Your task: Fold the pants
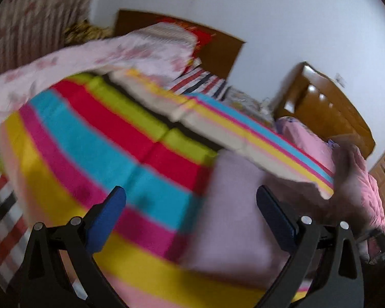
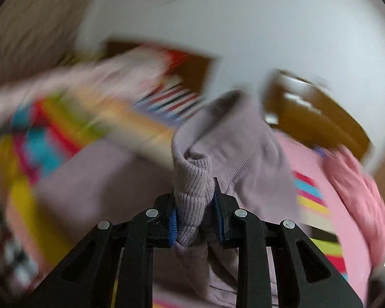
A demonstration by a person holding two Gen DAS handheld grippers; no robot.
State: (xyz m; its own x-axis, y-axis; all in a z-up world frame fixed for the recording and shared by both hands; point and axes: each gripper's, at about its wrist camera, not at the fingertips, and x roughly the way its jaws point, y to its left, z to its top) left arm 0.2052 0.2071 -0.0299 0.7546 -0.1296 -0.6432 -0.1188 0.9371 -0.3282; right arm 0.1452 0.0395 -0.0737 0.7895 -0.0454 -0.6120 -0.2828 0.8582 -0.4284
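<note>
A: Since the fold needs one end of the garment lifted clear, is that why the right hand-held gripper (image 2: 195,210) clamps the ribbed band?

B: That is my reading. Low in the centre of the right wrist view, its blue pads (image 2: 174,224) press on the lilac pants (image 2: 233,138) at the ribbed knit edge, whether cuff or waistband I cannot tell. The jaws stand narrow, with cloth bunched between them, and the rest of the fabric rises toward the middle of the frame and drapes off to the lower left.

A: And the left hand-held gripper (image 1: 190,218)?

B: Wide apart and holding nothing. At the bottom of the left wrist view its two blue pads (image 1: 107,220) frame the striped bedspread (image 1: 95,133), and the pants (image 1: 233,205) lie just right of centre, flat on the bed between the fingers and beyond them. I judge it is free so that it can take a second hold.

A: Counts?

B: One pair of pants, two grippers, two pads on each. One striped bedspread, one pale floral quilt (image 1: 89,56) at upper left, one pink quilt (image 1: 364,179) at the right edge, and two brown wooden headboards (image 1: 326,107) against the white wall (image 1: 269,12). Both views are blurred, so finer detail is lost.
</note>
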